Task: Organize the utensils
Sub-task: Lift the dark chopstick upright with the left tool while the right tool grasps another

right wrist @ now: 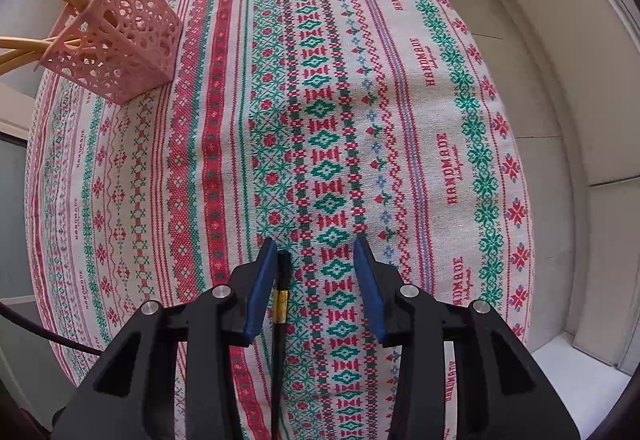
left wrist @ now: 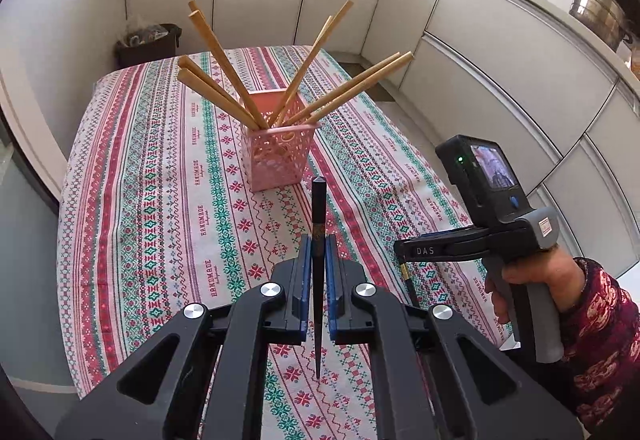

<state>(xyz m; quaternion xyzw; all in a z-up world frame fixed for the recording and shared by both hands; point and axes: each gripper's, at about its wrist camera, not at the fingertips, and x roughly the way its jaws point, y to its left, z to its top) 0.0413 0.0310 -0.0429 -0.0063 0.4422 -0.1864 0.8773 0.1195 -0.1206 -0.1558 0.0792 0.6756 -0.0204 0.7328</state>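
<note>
A: Black chopstick (left wrist: 319,240) clamped between the left gripper (left wrist: 319,252) pads, thick end pointing ahead toward the basket. 1 there.

B: Right gripper (right wrist: 316,252): fingers apart. 2nd black chopstick (right wrist: 281,296) with a gold band lies beside its left pad (right wrist: 262,280); can't tell if touching.

A: Right gripper body reads "DAS". Tablecloth (right wrist: 400,100) repeats "HANDMADE".

B: Further out, 1 pink lattice basket (left wrist: 276,152) stands on the cloth, 8 wooden chopsticks (left wrist: 224,60) fanned out in it.
</note>
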